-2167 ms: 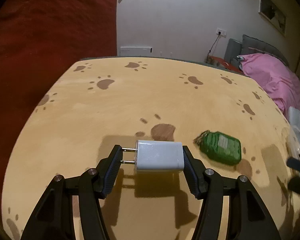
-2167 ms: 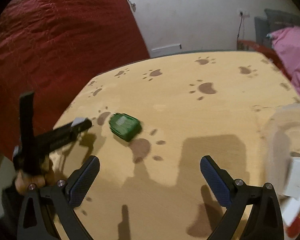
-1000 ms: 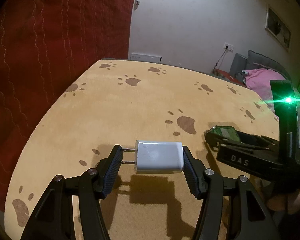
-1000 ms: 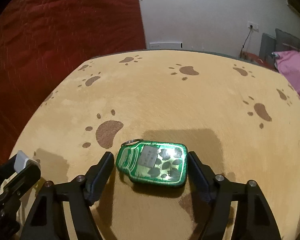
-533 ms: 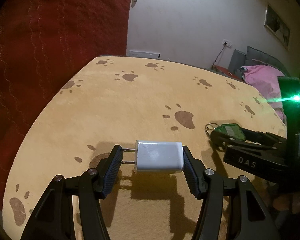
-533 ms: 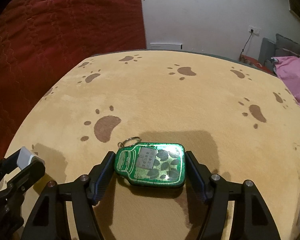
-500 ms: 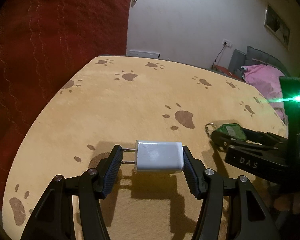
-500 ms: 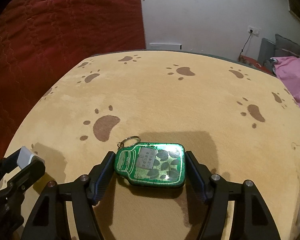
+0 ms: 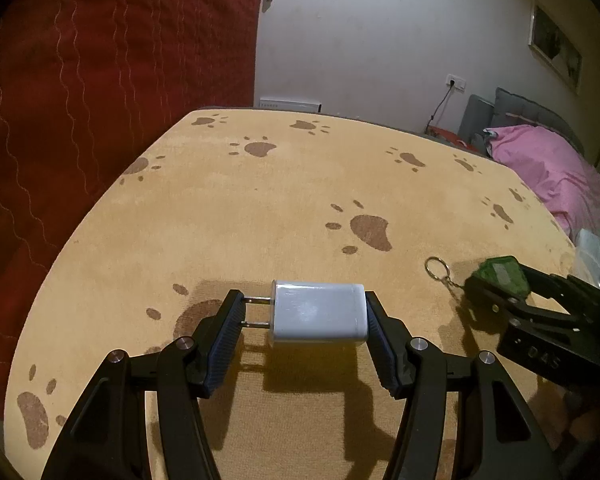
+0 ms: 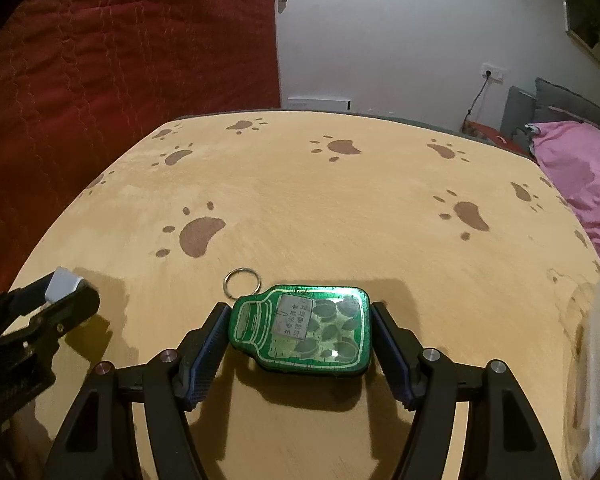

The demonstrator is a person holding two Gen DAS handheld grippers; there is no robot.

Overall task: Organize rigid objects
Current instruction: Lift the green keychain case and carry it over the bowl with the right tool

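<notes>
left gripper (image 9: 302, 316) clamps white charger (image 9: 319, 311); right gripper (image 10: 298, 330) clamps green keychain tin (image 10: 302, 328), key ring (image 10: 242, 281) ahead of left finger.

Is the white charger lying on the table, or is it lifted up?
Lifted. The left gripper holds the white charger between its pads, and the charger's shadow falls on the table below.

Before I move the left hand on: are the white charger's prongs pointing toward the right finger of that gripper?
No. The white charger sits crosswise in the left gripper, its two metal prongs against the left finger.
</notes>
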